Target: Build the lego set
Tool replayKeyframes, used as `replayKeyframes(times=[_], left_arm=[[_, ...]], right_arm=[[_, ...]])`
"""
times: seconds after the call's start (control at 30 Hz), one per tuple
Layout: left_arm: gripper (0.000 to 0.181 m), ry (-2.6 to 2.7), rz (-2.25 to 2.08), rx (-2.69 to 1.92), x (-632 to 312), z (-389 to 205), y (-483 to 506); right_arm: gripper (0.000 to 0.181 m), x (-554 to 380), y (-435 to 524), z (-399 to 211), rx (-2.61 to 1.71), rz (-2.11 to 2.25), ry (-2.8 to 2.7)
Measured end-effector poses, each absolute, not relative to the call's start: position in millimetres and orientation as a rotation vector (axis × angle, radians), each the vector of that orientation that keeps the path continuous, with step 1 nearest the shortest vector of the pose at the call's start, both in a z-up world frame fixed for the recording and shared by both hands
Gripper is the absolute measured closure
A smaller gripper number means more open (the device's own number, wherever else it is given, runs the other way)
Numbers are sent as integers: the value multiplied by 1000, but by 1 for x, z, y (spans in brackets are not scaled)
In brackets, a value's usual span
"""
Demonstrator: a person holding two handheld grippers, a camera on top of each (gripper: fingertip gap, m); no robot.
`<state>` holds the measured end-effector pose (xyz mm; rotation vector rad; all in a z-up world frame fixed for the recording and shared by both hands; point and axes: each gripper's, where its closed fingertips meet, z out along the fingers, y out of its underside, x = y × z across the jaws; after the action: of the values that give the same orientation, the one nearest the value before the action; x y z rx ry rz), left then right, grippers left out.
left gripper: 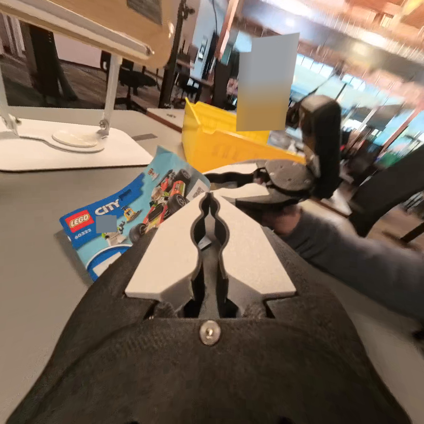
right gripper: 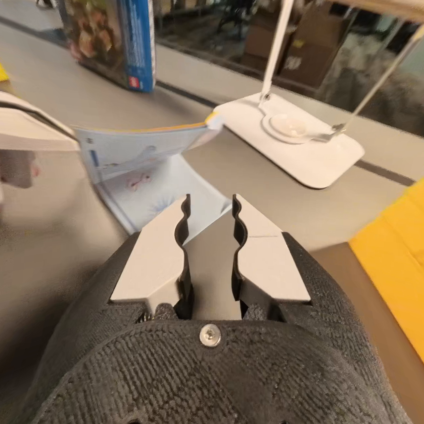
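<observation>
The instruction booklet (left gripper: pixel 137 213) with a blue cover lies on the grey table (left gripper: pixel 34 252). My left gripper (left gripper: pixel 209 195) is shut on the cover's corner and holds it raised. In the right wrist view the lifted cover (right gripper: pixel 142 146) curves up from the left gripper's finger (right gripper: pixel 34 135), and the pale inner page (right gripper: pixel 165 195) lies open beneath. My right gripper (right gripper: pixel 211 197) is open and holds nothing; it hovers over the inner page's near corner. It also shows in the left wrist view (left gripper: pixel 220 180), open, just beyond the left fingertips.
A yellow bin (left gripper: pixel 218 146) stands behind the booklet and shows at the right edge (right gripper: pixel 394 263). A white lamp base (left gripper: pixel 68 146) (right gripper: pixel 298 142) sits on the table. A set box (right gripper: pixel 114 43) stands upright far back. A person's grey sleeve (left gripper: pixel 344 252) is to the right. One gripper's finger ends stand about 10 cm off the other's. My right tips are roughly 20 cm from the white lamp base (right gripper: pixel 298 142).
</observation>
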<state>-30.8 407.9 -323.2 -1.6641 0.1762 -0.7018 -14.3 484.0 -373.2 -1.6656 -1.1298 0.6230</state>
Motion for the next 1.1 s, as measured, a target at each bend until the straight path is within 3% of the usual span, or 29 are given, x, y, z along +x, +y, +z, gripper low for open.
replayKeyframes(times=[0.17, 0.37, 0.63, 1.1], left_arm=[[181, -11, -916, -1528, -12, -306, 380], [181, -43, -808, -1515, 15, -318, 361], [181, 158, -1214, -1502, 44, -314, 342], [181, 314, -1320, -1505, 61, -314, 324]], right_arm=[[146, 10, 487, -342, -1479, 559, -978], [133, 42, 422, -315, -1283, 700, -914], [141, 35, 348, -333, -1131, 778, -1279], [140, 43, 320, -339, -1256, 1312, -1436]])
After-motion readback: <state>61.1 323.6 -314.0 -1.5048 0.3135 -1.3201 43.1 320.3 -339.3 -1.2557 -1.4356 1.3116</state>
